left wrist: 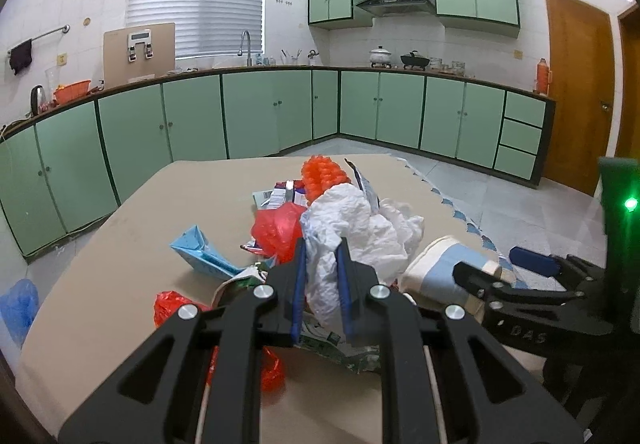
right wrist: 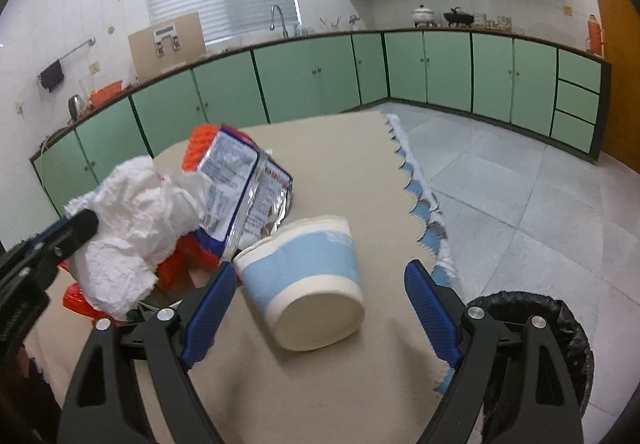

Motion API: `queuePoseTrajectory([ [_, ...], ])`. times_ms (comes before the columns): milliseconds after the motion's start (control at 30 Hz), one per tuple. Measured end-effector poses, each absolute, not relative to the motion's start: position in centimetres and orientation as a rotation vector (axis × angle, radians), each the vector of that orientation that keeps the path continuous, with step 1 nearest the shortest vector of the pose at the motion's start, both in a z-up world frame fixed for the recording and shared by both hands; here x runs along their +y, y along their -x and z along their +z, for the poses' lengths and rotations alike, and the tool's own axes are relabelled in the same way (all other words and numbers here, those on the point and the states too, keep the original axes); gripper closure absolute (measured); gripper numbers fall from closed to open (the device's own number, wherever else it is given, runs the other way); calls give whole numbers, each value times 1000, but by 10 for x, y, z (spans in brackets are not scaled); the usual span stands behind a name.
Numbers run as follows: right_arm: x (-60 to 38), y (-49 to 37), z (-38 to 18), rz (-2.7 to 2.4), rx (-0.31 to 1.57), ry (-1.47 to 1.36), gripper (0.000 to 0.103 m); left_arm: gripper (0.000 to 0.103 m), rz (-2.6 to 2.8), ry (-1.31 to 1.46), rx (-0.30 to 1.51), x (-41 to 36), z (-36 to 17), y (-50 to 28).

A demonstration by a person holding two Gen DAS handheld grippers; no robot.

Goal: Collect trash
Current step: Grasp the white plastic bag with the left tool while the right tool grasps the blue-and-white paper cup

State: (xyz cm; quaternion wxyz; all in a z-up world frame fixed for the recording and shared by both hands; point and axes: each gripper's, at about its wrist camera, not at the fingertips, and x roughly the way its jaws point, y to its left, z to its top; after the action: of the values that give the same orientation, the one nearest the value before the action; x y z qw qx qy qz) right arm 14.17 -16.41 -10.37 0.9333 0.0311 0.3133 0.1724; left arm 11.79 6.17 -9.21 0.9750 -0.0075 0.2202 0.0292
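A beige-clothed table [left wrist: 120, 211] carries the trash heap: a crumpled white plastic bag [left wrist: 352, 228] uppermost, red plastic bags [left wrist: 276, 228], an orange net [left wrist: 322, 173], a blue carton [left wrist: 200, 252] and a foil snack packet [right wrist: 240, 179] whose print is too small to read. The left gripper [left wrist: 322, 248] is clamped on the white bag, while the right gripper [right wrist: 316, 276], jaws spread wide, straddles a blue-banded paper cup [right wrist: 308, 280] lying on its side beside the heap, faint lettering illegible. A black-lined bin [right wrist: 560, 328] stands off the table's right edge, and "DAS" reads on the right gripper's arm.
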Motion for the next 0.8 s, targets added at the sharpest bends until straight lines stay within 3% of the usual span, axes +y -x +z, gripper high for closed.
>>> queuePoseTrajectory([
  [433, -142, -160, -117, 366, 737, 6, 19, 90, 57, 34, 461, 71, -96, -126],
  [533, -140, -161, -118, 389, 746, 12, 28, 90, 57, 37, 466, 72, -97, -128],
  [800, -148, -147, -106, 386, 690, -29, 29, 90, 51, 29, 451, 70, -96, -126],
])
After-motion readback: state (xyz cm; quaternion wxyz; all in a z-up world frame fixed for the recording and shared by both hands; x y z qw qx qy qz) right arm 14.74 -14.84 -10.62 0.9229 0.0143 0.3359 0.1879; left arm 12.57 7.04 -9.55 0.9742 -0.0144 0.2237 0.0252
